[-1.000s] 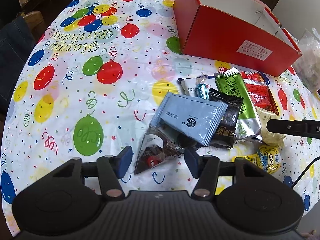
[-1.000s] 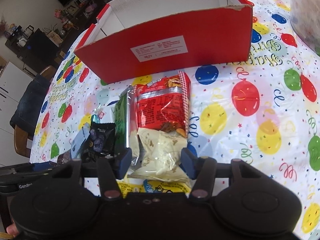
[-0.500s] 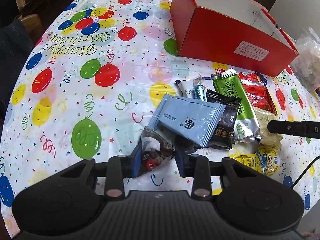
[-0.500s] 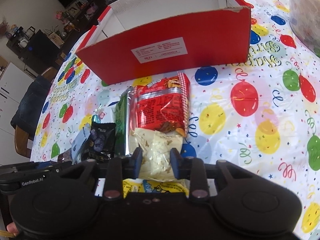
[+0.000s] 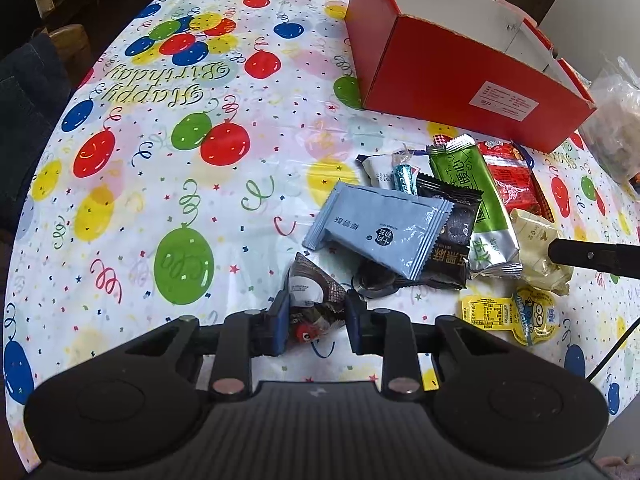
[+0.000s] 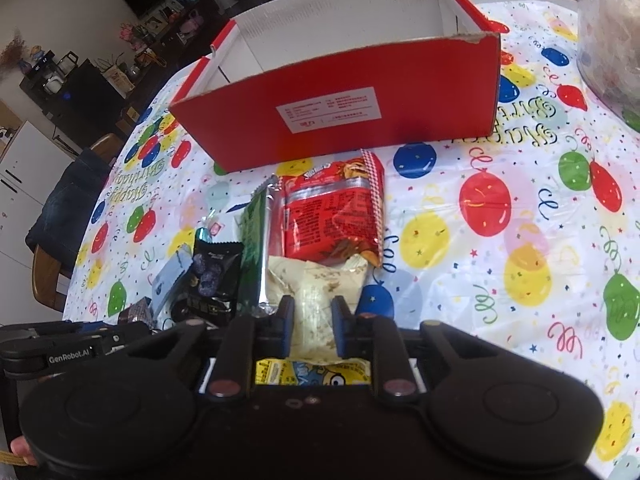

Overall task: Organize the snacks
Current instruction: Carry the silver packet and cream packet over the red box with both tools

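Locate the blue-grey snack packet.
In the left wrist view, right of centre, the blue-grey snack packet lies on the black packet, just beyond the left gripper.

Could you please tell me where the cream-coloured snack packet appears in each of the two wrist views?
Left wrist view: the cream-coloured snack packet lies at the right edge of the pile, partly behind the right gripper's black finger.
Right wrist view: the packet sits bottom centre, between the closing pads of the right gripper.
Shared landmark: the red box.
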{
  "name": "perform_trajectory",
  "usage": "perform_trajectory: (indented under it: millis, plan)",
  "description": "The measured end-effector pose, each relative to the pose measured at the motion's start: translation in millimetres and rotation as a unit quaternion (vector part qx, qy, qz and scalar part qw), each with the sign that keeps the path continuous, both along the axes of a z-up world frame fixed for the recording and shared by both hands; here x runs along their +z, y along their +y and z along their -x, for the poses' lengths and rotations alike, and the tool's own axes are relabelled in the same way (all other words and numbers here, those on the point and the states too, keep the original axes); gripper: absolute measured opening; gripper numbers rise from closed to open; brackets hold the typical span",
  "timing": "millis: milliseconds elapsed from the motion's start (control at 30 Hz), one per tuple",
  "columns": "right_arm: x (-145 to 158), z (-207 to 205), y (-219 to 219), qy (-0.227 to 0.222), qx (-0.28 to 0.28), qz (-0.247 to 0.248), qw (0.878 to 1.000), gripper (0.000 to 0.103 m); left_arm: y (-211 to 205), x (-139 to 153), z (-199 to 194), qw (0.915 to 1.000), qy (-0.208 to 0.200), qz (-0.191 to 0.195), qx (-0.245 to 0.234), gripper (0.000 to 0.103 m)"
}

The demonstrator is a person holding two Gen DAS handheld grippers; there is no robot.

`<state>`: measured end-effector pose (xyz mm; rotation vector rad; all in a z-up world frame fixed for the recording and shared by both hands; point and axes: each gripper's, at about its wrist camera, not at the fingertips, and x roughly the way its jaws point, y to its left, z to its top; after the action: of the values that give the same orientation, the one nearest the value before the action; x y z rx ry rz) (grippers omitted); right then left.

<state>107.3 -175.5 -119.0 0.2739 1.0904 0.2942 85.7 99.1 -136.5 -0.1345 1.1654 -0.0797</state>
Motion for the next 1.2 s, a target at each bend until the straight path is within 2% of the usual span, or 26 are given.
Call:
perform_trajectory:
  millis: [200,533,733,1000,1200]
  plan:
    - [12,6,0,-0.013,-0.001,-0.003,1.000,0.018,0,16,4,0.9999,-0.012,-0.002,-0.002,0.028]
    - [51,2,-6,-0.061,-0.016,-0.016,0.998,0.018,-10,57,-7,0.9979,-0.060,-0.020,-0.010,0.028]
    - [73,-15,-16,-0.087,-0.026,-0.020,0.996,0.018,-21,78,-29,0.9960,-0.085,-0.018,-0.020,0.028]
    - [93,-46,-30,-0.123,-0.031,0.006,0.992,0.018,-48,109,-67,0.9893,-0.135,-0.032,-0.046,0.028]
    - [103,-76,-47,-0.133,-0.043,0.020,0.990,0.018,-71,119,-106,0.9885,-0.135,-0.016,-0.066,0.028]
